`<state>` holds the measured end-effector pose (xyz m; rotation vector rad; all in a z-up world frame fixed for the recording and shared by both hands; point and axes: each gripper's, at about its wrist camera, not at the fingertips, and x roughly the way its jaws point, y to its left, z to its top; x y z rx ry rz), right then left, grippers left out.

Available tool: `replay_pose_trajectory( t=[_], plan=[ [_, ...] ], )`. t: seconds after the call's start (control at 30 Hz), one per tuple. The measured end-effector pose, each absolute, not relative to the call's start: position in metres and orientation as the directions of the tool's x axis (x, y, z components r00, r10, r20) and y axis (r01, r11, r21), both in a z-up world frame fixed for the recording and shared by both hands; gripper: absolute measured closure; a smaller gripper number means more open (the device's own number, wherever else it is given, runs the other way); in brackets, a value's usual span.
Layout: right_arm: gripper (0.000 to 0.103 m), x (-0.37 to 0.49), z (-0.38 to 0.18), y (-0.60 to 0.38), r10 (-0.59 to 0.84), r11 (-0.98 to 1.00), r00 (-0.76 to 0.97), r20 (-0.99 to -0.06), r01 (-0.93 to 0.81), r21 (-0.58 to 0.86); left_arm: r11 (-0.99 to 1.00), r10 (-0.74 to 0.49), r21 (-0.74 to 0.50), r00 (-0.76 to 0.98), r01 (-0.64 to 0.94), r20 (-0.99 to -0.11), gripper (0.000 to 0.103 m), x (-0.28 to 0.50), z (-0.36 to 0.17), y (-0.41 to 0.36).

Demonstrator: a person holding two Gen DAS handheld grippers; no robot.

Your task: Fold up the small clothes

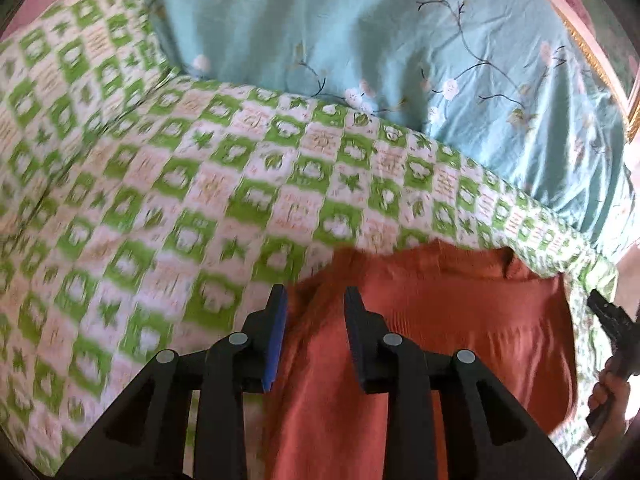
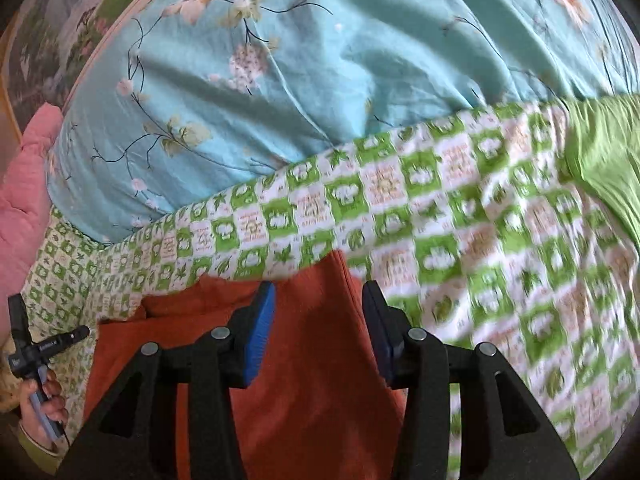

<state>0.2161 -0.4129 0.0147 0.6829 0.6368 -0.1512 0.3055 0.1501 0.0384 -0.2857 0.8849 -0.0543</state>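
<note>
Lengthwise, the rust garment [image 1: 420, 344] runs toward the blue quilt [image 1: 360, 32] (blurred).

A home bedroom: a green checked bedsheet [image 1: 168, 184] under a blue floral quilt [image 2: 248, 92], with a pink pillow [image 2: 24, 184].

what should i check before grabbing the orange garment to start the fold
1. Left gripper open: ok, its fingers stand apart above the orange garment.
2. Right gripper open: ok, a gap shows between its pads.
3. Garment lying on the green checked sheet: ok.
4. Garment flat: not ok, a fold bunches near its far edge.
5. Garment corners located: cannot tell, the near part is hidden by the grippers.
6. Blue floral quilt off the garment: ok, it lies beyond.
</note>
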Motion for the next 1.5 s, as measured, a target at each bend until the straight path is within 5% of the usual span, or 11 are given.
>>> replay_pose_trajectory(
  t=[0.63,0.83,1.13,1.5],
  plan=[
    [0.051,0.046,-0.023,-0.346,0.153,0.662,0.768,-0.622,0.387,0.642,0.855,-0.444,-0.518,0.517,0.0,-0.732,0.061,0.111,0.008,0.11],
    [0.05,0.025,-0.032,-0.336,0.17,0.623,0.767,-0.619,0.403,0.67,0.818,-0.487,-0.574,0.481,-0.043,-0.729,0.061,0.09,-0.011,0.104],
    [0.05,0.012,-0.026,-0.319,0.182,0.596,0.786,-0.59,0.389,0.702,0.735,-0.542,-0.669,0.497,-0.112,-0.678,0.042,0.083,-0.025,0.1],
    [0.05,0.014,-0.021,-0.284,0.248,0.615,0.786,-0.567,0.324,0.719,0.639,-0.494,-0.722,0.579,-0.264,-0.649,0.039,0.102,-0.058,0.121]
  ],
)
